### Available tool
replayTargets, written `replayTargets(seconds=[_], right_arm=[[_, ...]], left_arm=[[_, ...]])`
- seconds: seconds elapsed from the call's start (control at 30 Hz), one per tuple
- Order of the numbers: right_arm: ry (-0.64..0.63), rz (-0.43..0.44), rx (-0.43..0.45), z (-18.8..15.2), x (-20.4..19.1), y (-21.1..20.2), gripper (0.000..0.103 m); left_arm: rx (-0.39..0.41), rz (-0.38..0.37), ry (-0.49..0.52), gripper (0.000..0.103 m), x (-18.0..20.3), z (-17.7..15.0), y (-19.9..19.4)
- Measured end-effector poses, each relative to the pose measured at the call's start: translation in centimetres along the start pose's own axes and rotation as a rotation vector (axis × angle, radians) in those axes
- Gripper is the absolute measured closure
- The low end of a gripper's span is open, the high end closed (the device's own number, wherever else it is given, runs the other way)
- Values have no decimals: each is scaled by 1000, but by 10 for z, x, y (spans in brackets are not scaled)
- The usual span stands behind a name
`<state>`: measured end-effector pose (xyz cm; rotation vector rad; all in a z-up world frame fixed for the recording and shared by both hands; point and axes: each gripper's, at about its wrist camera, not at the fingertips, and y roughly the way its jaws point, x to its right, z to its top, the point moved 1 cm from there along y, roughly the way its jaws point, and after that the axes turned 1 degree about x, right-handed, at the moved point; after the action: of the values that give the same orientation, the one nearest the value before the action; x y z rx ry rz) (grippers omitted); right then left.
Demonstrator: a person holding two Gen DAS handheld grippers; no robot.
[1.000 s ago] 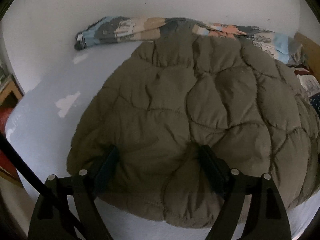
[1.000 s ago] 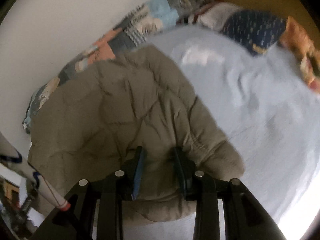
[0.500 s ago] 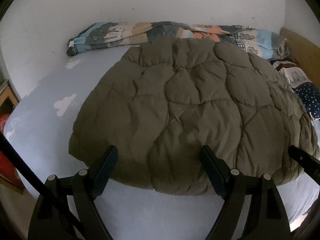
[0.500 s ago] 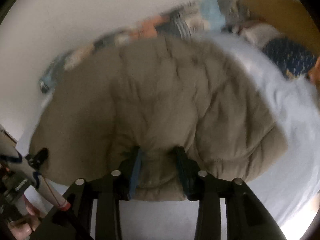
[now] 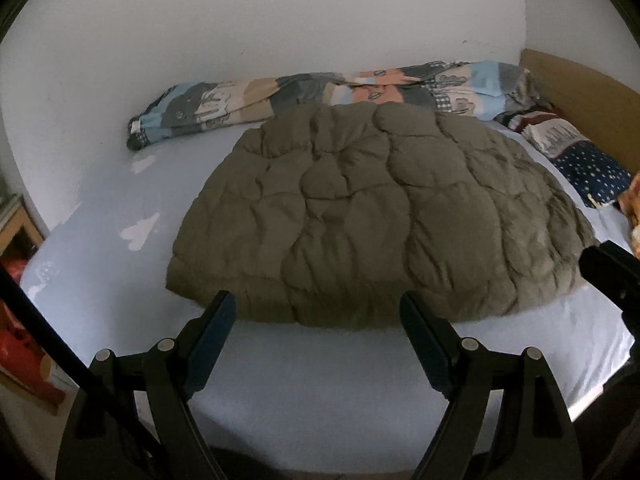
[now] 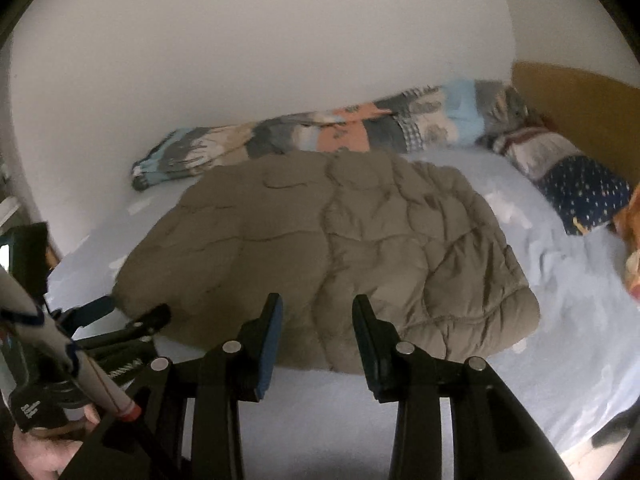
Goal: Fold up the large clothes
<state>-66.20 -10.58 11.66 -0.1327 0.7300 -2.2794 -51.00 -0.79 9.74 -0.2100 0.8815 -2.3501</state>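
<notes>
An olive quilted puffer jacket [image 5: 372, 216] lies folded in a rounded heap on the light blue bed sheet [image 5: 320, 392]; it also shows in the right wrist view [image 6: 328, 256]. My left gripper [image 5: 316, 304] is wide open and empty, just short of the jacket's near edge. My right gripper [image 6: 316, 308] is open and empty, its fingertips over the jacket's near hem without gripping it. The left gripper also appears at the left edge of the right wrist view [image 6: 132, 312].
A patchwork duvet [image 5: 320, 92] is bunched along the white wall behind the jacket. A dark blue dotted pillow [image 5: 588, 168] and a wooden headboard [image 5: 580, 92] are at the right. The bed's near edge runs below the grippers.
Both grippers have pulled back from the jacket. The right gripper was shut on the hem and has let go and opened. The jacket now rests flat on the bed.
</notes>
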Motion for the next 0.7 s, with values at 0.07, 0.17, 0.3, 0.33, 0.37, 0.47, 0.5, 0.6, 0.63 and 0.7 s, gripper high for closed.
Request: replayTargets(seconds=[0.07,0.17,0.3,0.33,0.37,0.47,0.5,0.6,0.63,0.7], right_arm=[[-14,8,13,-6,-4,-10,63],[-35,11,26,-13,-10,-19,61],[-12,29,8,-23,-17,-35,57],[-3,30,0,-26,-20,-39,55],[11,35,-20,-30,-24,-45,54],[44,71,-62,-35,-30,-58,48],[41,75,-64,-32,-32,-61,47],[42,61,-43,-12,-36,-77,45],[43,63,-29,-4,-36,-83,39],[25,37,0,16,-37,-99,25]], left_arm=[[5,-4,0,20,-2,-4,-10],[9,-10,-12,20,-9,-9,-24],[18,-29,-23,20,-18,-20,-51],[26,-36,-25,20,-19,-20,-58],[47,-40,-26,19,-22,-20,-68],[88,-42,-30,16,-25,-10,-90],[96,-45,-31,16,-27,-7,-96],[177,-30,-21,13,-32,12,-129],[221,-20,-19,11,-35,18,-142],[284,-26,-21,3,-40,25,-162]])
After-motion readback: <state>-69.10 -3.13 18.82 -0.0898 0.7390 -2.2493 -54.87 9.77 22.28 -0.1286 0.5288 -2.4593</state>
